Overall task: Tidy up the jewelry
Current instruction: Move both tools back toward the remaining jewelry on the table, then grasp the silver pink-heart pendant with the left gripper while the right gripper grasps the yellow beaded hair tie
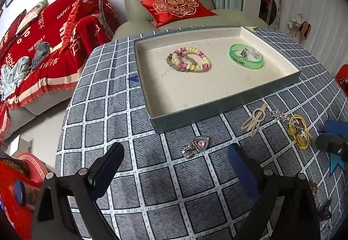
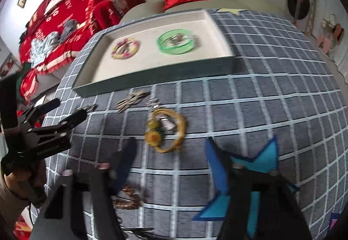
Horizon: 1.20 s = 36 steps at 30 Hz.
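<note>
A shallow grey tray [image 1: 230, 107] [image 2: 152, 83] holds a pink-and-yellow bead bracelet [image 1: 191, 59] [image 2: 125, 47] and a green bangle [image 1: 245, 58] [image 2: 175, 44] with a silver piece inside. On the checked cloth lie a silver heart brooch [image 1: 195, 145] [image 2: 89, 107], a beige hair clip [image 1: 254, 119] [image 2: 130, 101], a star chain [image 1: 280, 115] and a yellow cord bracelet [image 1: 299, 131] [image 2: 167, 129]. My left gripper [image 1: 176, 159] [image 2: 65, 109] is open, the brooch just ahead between its fingers. My right gripper [image 2: 171, 153] [image 1: 332, 138] is open just short of the yellow bracelet.
A copper-coloured piece [image 2: 128, 196] lies by my right gripper's left finger. Blue paper markers [image 2: 256, 159] are stuck on the cloth. A green armchair with a red cushion [image 1: 176, 6] stands behind the table. A red-covered sofa [image 1: 43, 44] is at the left.
</note>
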Motion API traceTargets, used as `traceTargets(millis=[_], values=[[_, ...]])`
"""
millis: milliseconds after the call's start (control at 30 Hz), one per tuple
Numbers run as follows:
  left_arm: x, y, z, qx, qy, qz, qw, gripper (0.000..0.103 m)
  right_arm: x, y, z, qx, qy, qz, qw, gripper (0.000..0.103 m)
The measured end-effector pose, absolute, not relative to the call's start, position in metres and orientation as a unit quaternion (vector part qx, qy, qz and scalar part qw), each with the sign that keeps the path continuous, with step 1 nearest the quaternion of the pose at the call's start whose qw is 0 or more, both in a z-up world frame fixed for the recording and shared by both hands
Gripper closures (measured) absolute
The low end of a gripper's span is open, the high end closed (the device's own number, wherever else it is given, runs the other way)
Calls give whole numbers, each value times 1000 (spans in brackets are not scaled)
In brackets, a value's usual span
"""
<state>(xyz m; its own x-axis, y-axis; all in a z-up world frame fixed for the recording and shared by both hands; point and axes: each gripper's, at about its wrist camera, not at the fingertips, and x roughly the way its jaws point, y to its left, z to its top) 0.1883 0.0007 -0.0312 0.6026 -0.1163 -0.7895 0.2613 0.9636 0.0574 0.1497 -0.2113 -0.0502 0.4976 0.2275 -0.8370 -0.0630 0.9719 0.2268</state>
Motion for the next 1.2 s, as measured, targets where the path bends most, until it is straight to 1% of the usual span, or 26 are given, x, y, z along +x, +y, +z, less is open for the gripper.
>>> traceTargets(millis=[67, 100, 233, 300, 467, 533, 667, 700, 733, 767, 800, 833, 867, 1000, 1067, 1100, 1133, 1200], values=[[188, 0, -33, 85, 433, -107, 891, 0, 150, -202, -53, 78, 495, 94, 860, 56], [188, 0, -33, 86, 432, -108, 891, 0, 151, -198, -54, 75, 496, 97, 860, 57], [188, -2, -35, 87, 434, -113, 890, 0, 154, -187, -58, 59, 498, 103, 859, 60], [190, -3, -37, 89, 440, -114, 886, 10, 156, -184, -59, 54, 500, 102, 858, 62], [191, -5, -42, 85, 449, -121, 882, 10, 157, -184, -66, 52, 504, 95, 857, 69], [190, -7, -42, 85, 446, -127, 882, 15, 158, -182, -66, 46, 503, 93, 858, 70], [191, -10, -40, 84, 447, -136, 880, 16, 159, -178, -66, 31, 505, 89, 858, 70], [190, -11, -40, 82, 447, -140, 880, 22, 159, -177, -65, 25, 505, 84, 858, 72], [190, -11, -39, 75, 448, -148, 879, 29, 159, -176, -65, 21, 506, 80, 858, 79], [190, -10, -38, 72, 449, -152, 877, 32, 159, -175, -65, 19, 506, 77, 859, 83], [189, -12, -37, 74, 449, -153, 877, 39, 159, -176, -65, 18, 507, 76, 859, 86], [188, -13, -36, 75, 447, -158, 877, 53, 159, -176, -65, 19, 507, 76, 859, 88], [187, -14, -36, 77, 445, -162, 877, 59, 159, -177, -65, 20, 506, 75, 859, 92], [184, -13, -33, 75, 446, -167, 876, 60, 154, -183, -59, 35, 496, 82, 864, 92], [182, -11, -31, 65, 447, -169, 876, 62, 151, -185, -54, 42, 491, 88, 866, 92], [180, -9, -30, 59, 447, -170, 876, 73, 150, -187, -51, 46, 489, 92, 866, 92], [179, -8, -28, 53, 450, -173, 874, 76, 148, -189, -47, 52, 486, 94, 867, 92], [176, -6, -25, 43, 450, -175, 875, 76, 146, -193, -43, 61, 483, 97, 868, 92]])
